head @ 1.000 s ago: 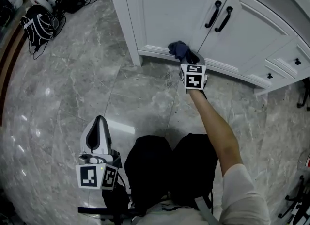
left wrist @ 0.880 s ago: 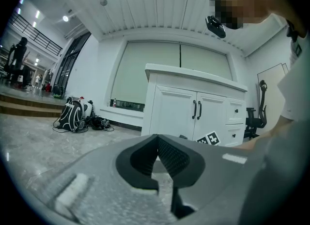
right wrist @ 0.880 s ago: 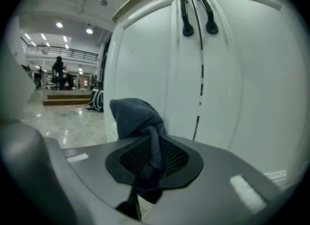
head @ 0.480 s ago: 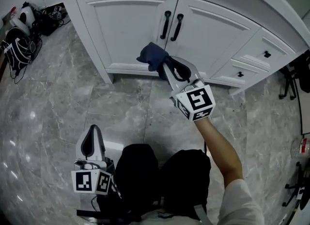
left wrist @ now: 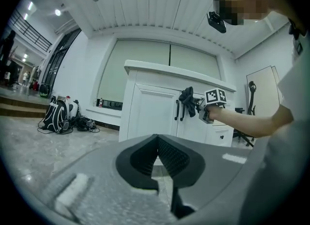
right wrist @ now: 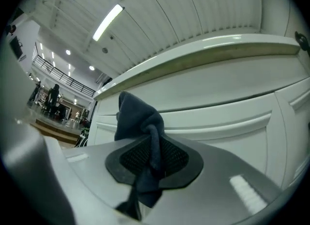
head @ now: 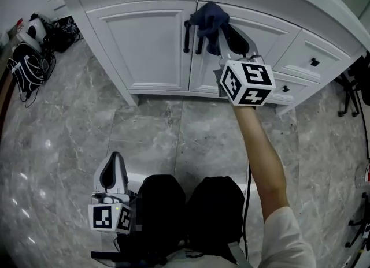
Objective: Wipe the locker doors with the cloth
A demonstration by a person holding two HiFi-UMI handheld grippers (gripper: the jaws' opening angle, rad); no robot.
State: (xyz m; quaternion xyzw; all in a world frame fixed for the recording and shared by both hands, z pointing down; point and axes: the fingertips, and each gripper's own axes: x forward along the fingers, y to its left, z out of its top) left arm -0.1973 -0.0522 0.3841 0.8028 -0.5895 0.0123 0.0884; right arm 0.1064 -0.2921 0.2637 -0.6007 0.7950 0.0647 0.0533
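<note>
The right hand-held gripper is clamped on a dark blue fabric cloth, held at the upper centre of the head view, right by the tops of the two black bar handles where the white panelled locker doors meet. Whether the cloth actually presses on the paint cannot be told from here. The right gripper view shows the grip as the weak point: the pads pinch only a narrow twisted strand of the cloth, with a wad bunched above the jaws and a tail hanging below. A firm drag across the door would likely pull that strand out and drop the cloth. The bunched wad also offers a small contact patch, so strokes may leave unwiped strips, especially in the recessed panel mouldings. So near the handles, the loose folds could catch on a bar and tug the door open or strip the cloth from the grip. If the wad rolls aside, the hard jaw tips could scrape the white finish. The left hand-held gripper hangs low at the lower left of the head view over the grey marble floor, jaws together on nothing, well apart from the doors, so it cannot steady a door that swings.
</note>
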